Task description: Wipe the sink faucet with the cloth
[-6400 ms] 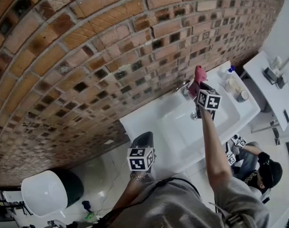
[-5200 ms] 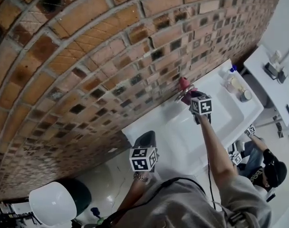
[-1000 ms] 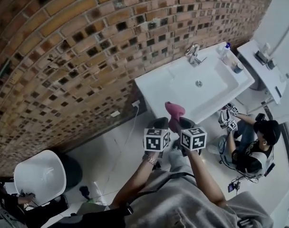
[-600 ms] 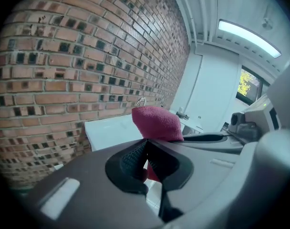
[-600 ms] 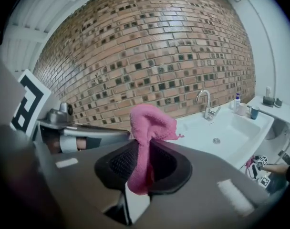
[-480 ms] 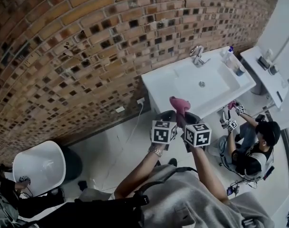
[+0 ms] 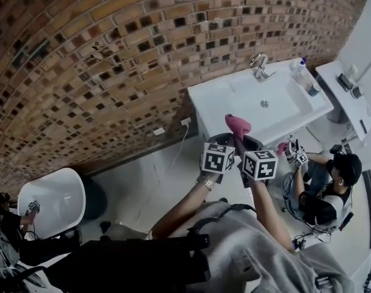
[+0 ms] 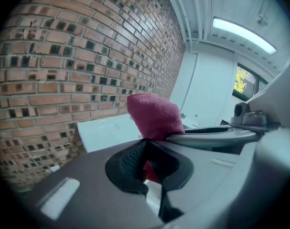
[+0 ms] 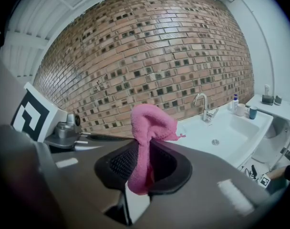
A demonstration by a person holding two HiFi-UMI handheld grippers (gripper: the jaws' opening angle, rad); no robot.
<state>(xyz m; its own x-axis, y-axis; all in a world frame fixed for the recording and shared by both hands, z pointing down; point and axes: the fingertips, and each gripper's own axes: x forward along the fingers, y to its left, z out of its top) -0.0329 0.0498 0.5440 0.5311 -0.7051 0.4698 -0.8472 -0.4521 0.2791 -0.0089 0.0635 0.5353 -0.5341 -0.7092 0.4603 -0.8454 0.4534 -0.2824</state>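
We hold both forearms out in front of our chest, bent at the elbow and angled towards each other, so the two tools sit side by side with their marker cubes almost touching. The left gripper (image 7: 226, 140) points forward and slightly to the right. The right gripper (image 7: 246, 141) points forward and slightly to the left, and their tips meet at the pink terry cloth (image 7: 237, 126).

In the right gripper view the jaws are pressed onto the cloth (image 9: 150, 123). A folded hump of it rises above them and a tail hangs down through the gap. In the left gripper view the jaws are drawn in until they meet at the tips. A strip of the cloth (image 8: 154, 116) shows between the pads, and its bulk stands just past them.

Beyond the tools is the white rectangular ceramic sink (image 7: 213, 96), fixed to the red-brown brick wall (image 7: 112, 54). The curved chrome faucet (image 7: 259, 66) stands at the sink's back edge against the wall, well apart from the cloth. A few small bottles (image 7: 302, 73) are grouped at the far right corner of the sink.
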